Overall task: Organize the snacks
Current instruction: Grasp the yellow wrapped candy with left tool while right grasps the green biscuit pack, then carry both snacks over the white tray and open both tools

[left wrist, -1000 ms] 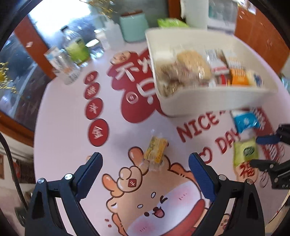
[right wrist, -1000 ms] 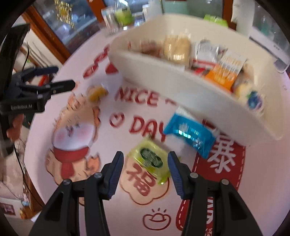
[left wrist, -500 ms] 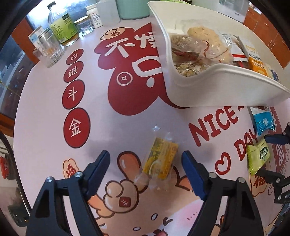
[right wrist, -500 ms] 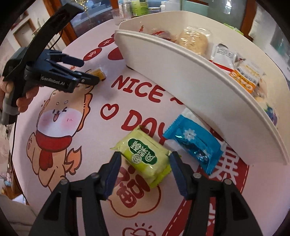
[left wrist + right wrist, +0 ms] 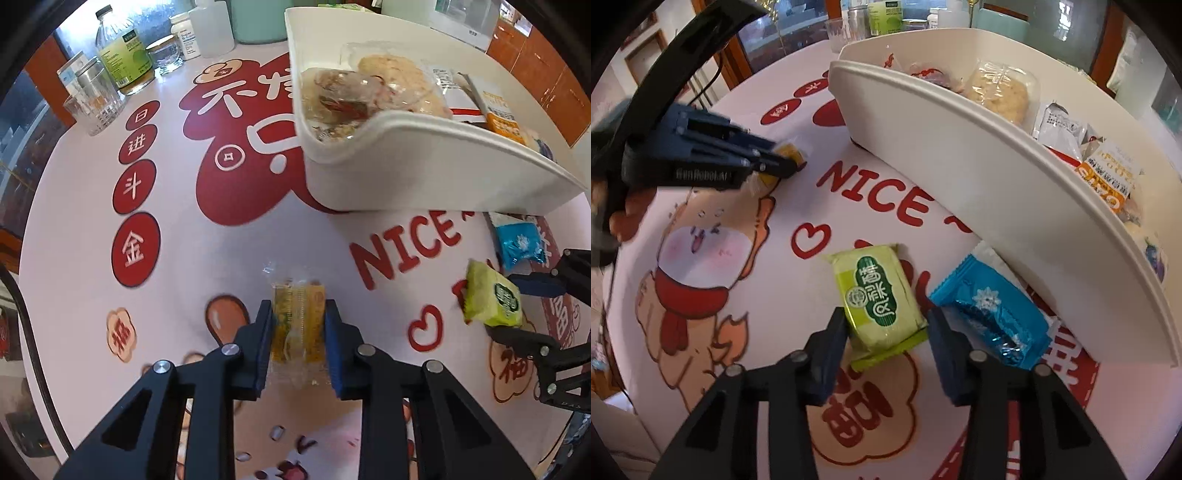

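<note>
Blue pads on the left gripper (image 5: 298,325) are clamped onto the yellow snack (image 5: 298,317), one on each long side, so the packet sits lengthwise between the fingers and should not twist when it comes up. Its clear tail pokes out past the tips, and it looks to be low on the tablecloth (image 5: 229,258).

Over to the right gripper (image 5: 886,325): its jaws have just been closing, and they straddle the near end of the green snack (image 5: 877,295). The pads sit right at the wrapper's edges, and I judge them gripping it, since in the left view the packet looks tipped up off the cloth. Taking it across the short side keeps the fingers clear of the blue snack (image 5: 991,317) just beside it.

That blue one lies against the foot of the white bin (image 5: 960,177), which already holds several packets. Both grippers work in front of the bin, so each carry should be short.
</note>
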`<state>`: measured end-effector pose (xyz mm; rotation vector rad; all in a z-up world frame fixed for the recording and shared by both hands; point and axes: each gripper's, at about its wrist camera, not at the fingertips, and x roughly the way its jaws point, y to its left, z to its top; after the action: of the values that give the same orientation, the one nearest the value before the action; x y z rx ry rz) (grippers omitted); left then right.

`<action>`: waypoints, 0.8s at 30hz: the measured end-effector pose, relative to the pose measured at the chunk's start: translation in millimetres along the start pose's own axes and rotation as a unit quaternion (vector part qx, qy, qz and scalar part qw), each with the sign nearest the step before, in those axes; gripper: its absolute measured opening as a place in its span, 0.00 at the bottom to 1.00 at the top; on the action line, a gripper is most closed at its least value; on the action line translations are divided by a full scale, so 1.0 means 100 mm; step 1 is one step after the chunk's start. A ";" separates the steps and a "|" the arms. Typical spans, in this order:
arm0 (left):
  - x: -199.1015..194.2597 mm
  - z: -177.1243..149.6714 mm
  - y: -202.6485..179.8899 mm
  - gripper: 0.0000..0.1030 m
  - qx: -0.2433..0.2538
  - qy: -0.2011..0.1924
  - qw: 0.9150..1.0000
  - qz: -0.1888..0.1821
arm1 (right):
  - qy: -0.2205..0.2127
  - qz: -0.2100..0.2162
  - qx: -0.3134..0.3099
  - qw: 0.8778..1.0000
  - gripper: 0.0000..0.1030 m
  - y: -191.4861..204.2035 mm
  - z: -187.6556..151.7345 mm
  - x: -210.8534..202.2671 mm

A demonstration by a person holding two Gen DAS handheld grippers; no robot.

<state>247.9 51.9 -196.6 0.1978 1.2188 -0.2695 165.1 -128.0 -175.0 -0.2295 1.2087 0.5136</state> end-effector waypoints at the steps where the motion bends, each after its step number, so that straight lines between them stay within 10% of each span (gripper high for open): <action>1: -0.03 -0.06 -0.03 0.23 -0.007 -0.001 1.000 -0.004 | -0.003 0.002 0.006 1.000 0.40 0.01 0.03 0.03; 14: -0.51 -0.56 -0.38 0.23 -0.066 -0.012 0.995 -0.072 | -0.038 0.039 0.073 0.996 0.39 0.20 -0.24 -0.36; 24: -1.05 -0.33 -0.65 0.23 -0.051 -0.053 0.995 -0.070 | -0.097 0.010 0.111 0.989 0.39 0.16 -0.17 -0.93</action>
<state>164.3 10.0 -109.0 0.0082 1.1392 -0.3344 119.4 -145.4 -92.8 0.0219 1.0691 0.4057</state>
